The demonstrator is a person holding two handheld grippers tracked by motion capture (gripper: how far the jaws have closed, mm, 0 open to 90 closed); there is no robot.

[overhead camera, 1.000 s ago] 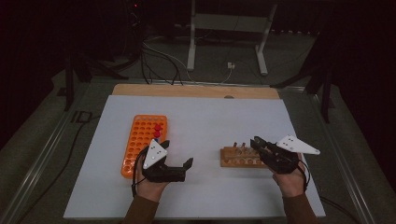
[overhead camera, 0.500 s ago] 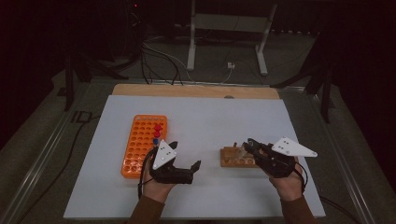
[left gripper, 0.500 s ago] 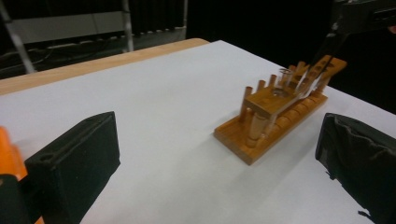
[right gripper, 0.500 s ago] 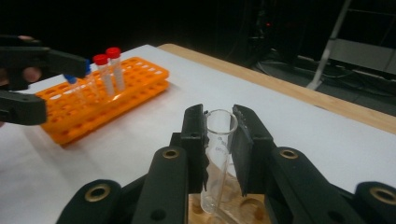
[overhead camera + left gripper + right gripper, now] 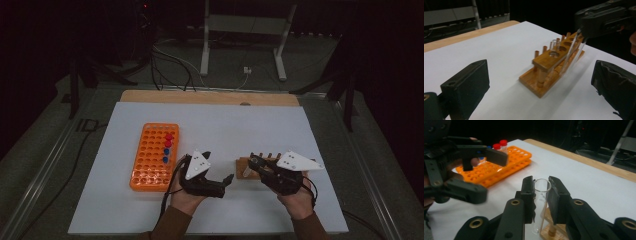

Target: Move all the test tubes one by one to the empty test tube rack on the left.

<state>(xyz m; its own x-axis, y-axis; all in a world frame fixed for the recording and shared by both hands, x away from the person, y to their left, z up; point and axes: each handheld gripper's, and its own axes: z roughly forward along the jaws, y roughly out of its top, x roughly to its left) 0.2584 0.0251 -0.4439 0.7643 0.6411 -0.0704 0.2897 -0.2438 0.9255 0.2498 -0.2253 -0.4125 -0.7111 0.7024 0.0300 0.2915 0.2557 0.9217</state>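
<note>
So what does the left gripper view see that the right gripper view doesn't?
Left gripper view adds: the whole wooden rack with its row of holes, and a spare tube standing upright in it. Right gripper view adds: the orange rack with red-capped tubes, and the right gripper up close, its fingers shut on the glass tube. Both share: that held tube, at least a bit of the wooden rack, and the white mat.

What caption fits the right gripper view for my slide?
Right gripper pinches a clear tube above the wooden rack, with the orange rack behind.
</note>
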